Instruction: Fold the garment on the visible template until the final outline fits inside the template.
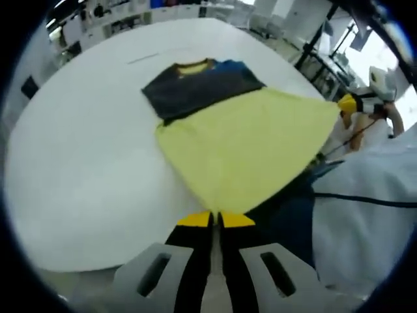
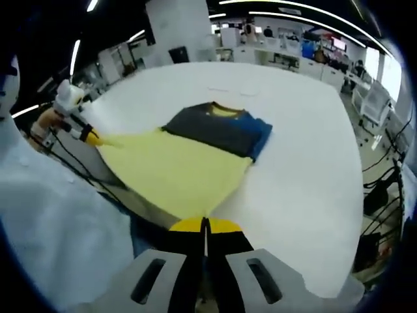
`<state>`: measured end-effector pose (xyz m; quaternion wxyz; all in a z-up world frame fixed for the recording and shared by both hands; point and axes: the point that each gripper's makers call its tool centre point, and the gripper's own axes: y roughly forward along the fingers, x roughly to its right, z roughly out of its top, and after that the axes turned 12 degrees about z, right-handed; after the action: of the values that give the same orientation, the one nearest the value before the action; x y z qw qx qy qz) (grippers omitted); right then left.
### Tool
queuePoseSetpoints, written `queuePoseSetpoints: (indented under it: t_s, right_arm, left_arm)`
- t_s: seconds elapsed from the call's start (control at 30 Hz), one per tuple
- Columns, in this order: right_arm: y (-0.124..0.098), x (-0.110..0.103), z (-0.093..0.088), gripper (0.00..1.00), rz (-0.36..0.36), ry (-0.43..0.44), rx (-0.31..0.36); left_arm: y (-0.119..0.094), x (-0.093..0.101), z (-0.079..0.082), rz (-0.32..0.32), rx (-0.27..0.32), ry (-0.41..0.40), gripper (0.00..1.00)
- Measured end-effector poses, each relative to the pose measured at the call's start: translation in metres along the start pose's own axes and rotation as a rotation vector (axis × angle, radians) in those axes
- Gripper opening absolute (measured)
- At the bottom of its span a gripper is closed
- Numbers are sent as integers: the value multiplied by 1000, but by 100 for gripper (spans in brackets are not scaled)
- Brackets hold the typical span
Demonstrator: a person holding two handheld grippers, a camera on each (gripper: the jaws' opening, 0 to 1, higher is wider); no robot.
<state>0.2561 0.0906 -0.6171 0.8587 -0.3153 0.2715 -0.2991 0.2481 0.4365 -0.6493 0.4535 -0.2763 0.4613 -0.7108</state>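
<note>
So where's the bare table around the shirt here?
Bare white table lies wide beyond the garment's collar and along the side by its blue sleeve. The near edge is crowded: both grippers, left and right, clamp the yellow hem there.

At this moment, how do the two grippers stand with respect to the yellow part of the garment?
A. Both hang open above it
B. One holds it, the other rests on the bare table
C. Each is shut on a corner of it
C: the left gripper and the right gripper each have yellow-tipped jaws closed on a corner of the garment, which stretches between them above the white table.
</note>
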Motion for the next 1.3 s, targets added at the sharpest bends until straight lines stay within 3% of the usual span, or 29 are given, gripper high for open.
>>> queuePoseSetpoints:
  t_s: [0.57,1.3]
  right_arm:
    - [-23,-9,9,1,5,-30,28]
    - [-38,-28,2,1,14,-64,-26]
  left_arm:
    - [-21,6,-2,0,5,24,0]
    - [-44,20,-17,-11,-31,89,0]
